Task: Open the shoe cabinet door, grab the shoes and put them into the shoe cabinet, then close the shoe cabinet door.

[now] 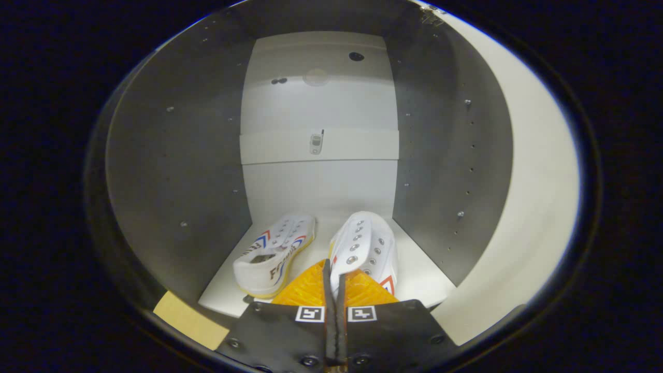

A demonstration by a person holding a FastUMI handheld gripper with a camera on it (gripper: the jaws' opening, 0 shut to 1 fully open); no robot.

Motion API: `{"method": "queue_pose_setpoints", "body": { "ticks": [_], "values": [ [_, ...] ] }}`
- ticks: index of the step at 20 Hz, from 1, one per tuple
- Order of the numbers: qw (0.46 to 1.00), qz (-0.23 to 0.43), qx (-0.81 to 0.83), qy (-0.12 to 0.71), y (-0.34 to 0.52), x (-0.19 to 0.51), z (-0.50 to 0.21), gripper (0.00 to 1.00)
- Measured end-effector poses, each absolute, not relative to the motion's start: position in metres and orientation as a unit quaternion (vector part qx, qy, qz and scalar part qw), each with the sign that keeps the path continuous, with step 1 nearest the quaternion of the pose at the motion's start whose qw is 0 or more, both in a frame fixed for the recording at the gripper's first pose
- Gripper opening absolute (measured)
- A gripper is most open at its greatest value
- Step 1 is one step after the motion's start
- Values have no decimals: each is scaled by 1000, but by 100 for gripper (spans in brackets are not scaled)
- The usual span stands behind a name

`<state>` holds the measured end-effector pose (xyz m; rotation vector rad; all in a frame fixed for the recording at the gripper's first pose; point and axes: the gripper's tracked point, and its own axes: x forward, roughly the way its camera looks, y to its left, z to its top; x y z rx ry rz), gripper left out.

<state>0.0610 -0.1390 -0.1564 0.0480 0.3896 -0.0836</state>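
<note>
Shoes, two, in cabinet; hand-held gripper pinching the right one.

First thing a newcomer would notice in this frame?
Two white shoes on the cabinet's bottom shelf: the left shoe lies tipped on its side, the right shoe sits upright just ahead of the fingers. The gripper has its fingers pressed together, with the right shoe's heel edge at their tips. Beyond, a pale back panel, and the open door to the right.
</note>
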Motion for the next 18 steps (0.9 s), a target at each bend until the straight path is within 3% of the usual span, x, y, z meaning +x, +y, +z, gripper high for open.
{"method": "queue_pose_setpoints", "body": {
  "ticks": [8,16,18],
  "values": [
    [972,-57,-13,229,-164,126,-185,2],
    [967,-62,-10,247,-163,137,-198,3],
    [967,-70,-15,246,-165,136,-197,19]
  ]
}}
